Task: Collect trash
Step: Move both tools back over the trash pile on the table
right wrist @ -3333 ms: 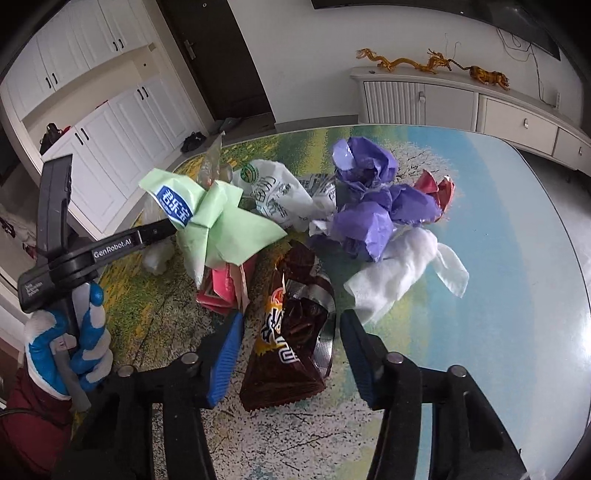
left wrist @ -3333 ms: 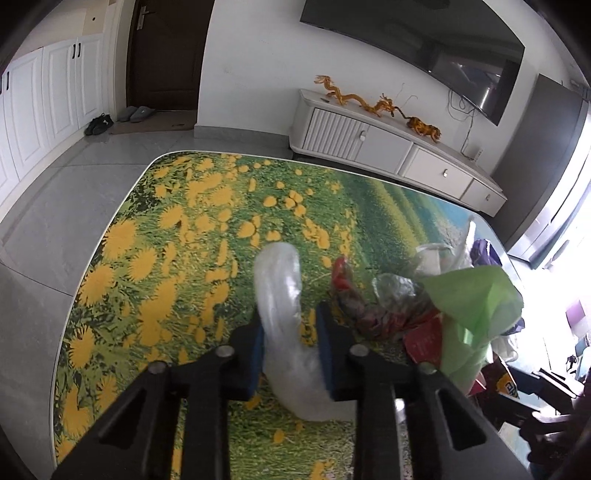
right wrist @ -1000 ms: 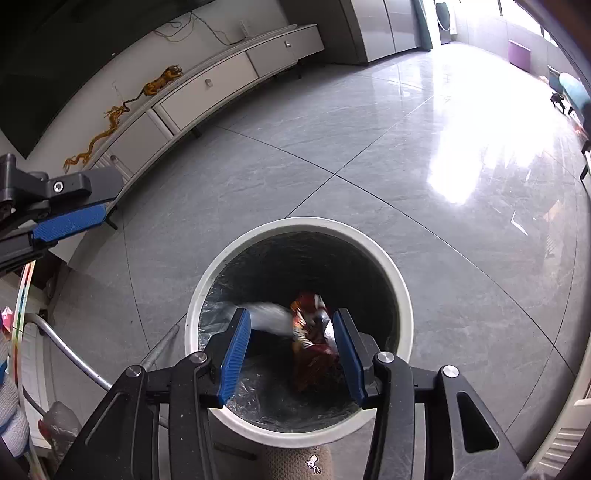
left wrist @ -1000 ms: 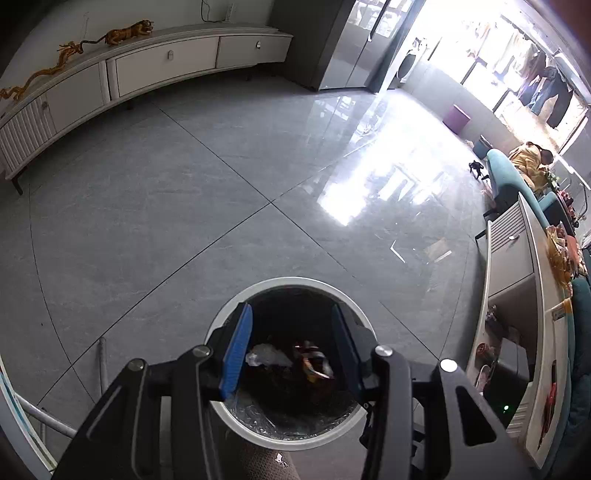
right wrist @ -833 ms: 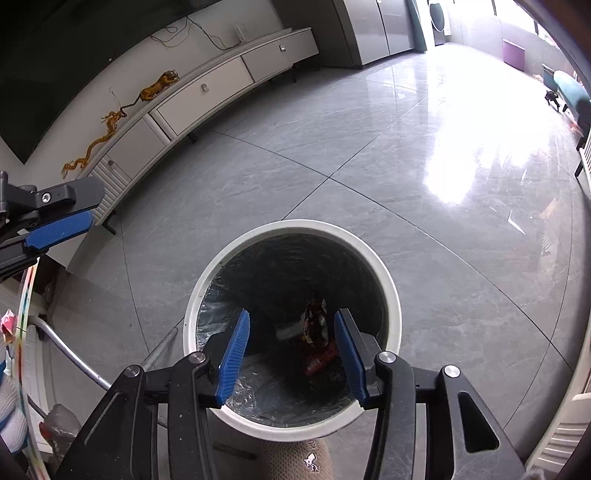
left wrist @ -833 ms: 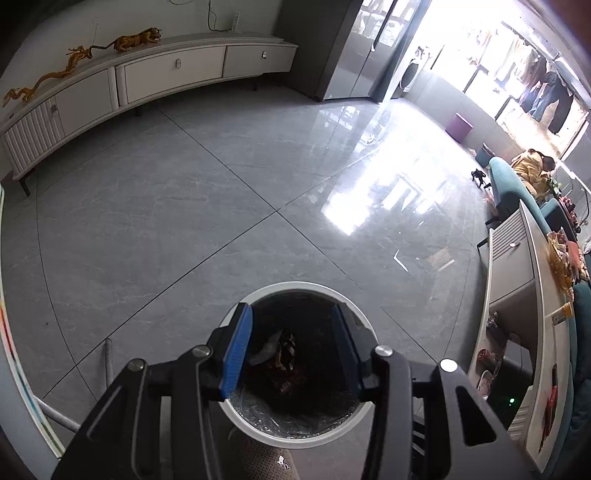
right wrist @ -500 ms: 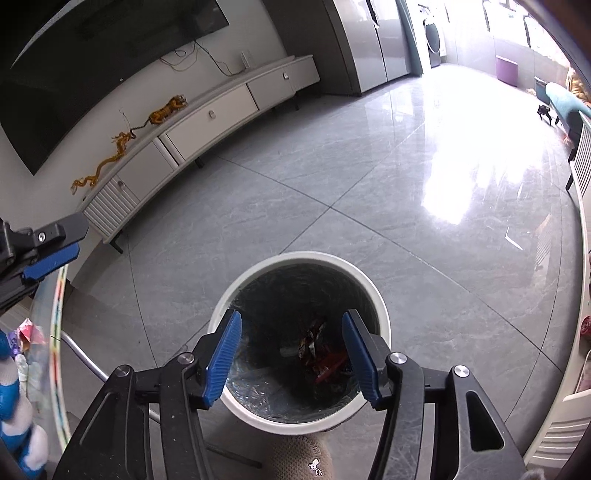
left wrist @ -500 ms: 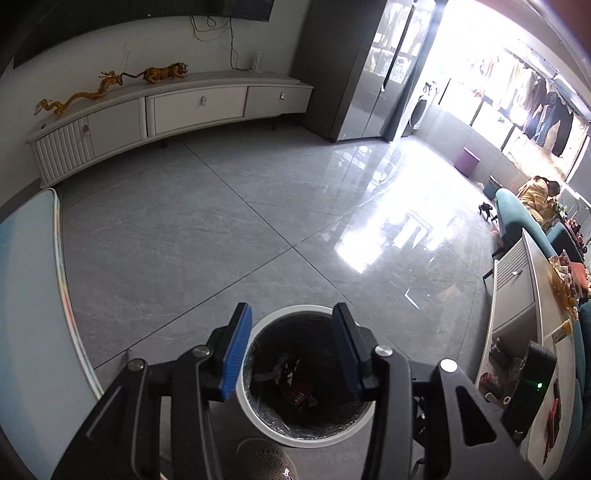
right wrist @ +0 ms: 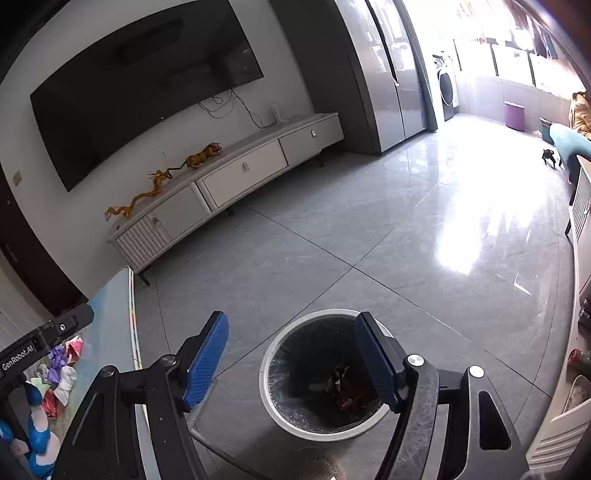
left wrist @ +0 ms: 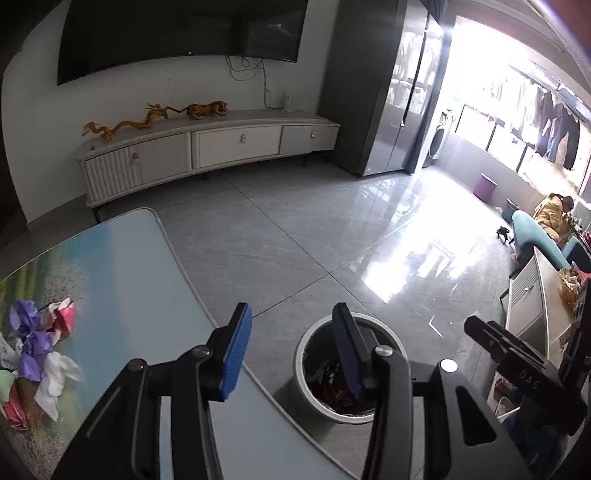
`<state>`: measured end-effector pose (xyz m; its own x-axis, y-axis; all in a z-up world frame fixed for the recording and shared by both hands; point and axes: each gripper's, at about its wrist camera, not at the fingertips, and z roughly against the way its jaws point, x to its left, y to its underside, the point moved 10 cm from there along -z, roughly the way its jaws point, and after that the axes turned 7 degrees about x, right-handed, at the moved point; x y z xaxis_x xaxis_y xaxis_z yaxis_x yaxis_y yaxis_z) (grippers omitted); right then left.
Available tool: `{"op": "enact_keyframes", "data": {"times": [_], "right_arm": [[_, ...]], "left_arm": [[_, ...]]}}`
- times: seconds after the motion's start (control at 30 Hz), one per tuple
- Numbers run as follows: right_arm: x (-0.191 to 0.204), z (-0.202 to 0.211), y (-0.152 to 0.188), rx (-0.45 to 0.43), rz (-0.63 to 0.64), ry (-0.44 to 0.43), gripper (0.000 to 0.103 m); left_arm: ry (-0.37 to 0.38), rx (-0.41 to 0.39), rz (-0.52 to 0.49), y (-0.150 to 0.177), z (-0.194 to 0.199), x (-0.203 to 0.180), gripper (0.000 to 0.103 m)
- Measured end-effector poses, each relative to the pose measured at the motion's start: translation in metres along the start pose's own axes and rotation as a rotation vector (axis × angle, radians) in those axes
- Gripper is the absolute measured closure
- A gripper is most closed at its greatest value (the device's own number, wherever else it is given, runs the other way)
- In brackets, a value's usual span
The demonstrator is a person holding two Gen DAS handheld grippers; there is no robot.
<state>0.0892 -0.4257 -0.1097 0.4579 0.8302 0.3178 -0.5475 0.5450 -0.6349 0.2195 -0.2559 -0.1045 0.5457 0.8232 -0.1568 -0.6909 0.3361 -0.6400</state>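
A round white trash bin (left wrist: 303,369) with a dark liner stands on the floor beside the table; it also shows in the right wrist view (right wrist: 269,391), with red and dark wrappers (right wrist: 345,387) inside. My left gripper (left wrist: 291,350) is open and empty, above the table edge and the bin. My right gripper (right wrist: 291,360) is open and empty above the bin. A pile of crumpled trash (left wrist: 37,354), purple, white, pink and green, lies on the table (left wrist: 140,280) at the left; it also shows small in the right wrist view (right wrist: 62,373).
A white TV cabinet (left wrist: 207,147) with golden figurines stands under a wall TV (left wrist: 177,33). Grey tile floor (right wrist: 369,236) stretches to bright windows. A white cabinet (left wrist: 535,306) is at the right. The other gripper's body (left wrist: 517,365) shows at right.
Both grippers have lifted up and back from the bin, so it looks smaller. The left view has swung toward the table, bringing the trash pile into sight.
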Motion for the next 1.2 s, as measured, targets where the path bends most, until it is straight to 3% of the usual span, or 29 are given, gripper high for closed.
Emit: {"op": "enact_keyframes", "data": {"times": [0.4, 0.7, 0.9, 1.2], "right_arm": [[0.045, 0.034, -0.002, -0.051, 0.069, -0.020, 0.030], [0.080, 0.060, 0.001, -0.099, 0.153, -0.032, 0.019], [0.104, 0.080, 0.000, -0.152, 0.194, -0.062, 0.001], [0.137, 0.120, -0.001, -0.239, 0.241, -0.137, 0.000]], "left_arm": [[-0.086, -0.102, 0.122, 0.018, 0.071, 0.082, 0.050], [-0.184, -0.211, 0.166, 0.021, 0.115, 0.112, 0.050], [-0.257, -0.304, 0.195, 0.032, 0.158, 0.138, 0.050], [-0.328, -0.359, 0.249, 0.055, 0.214, 0.168, 0.050]]}}
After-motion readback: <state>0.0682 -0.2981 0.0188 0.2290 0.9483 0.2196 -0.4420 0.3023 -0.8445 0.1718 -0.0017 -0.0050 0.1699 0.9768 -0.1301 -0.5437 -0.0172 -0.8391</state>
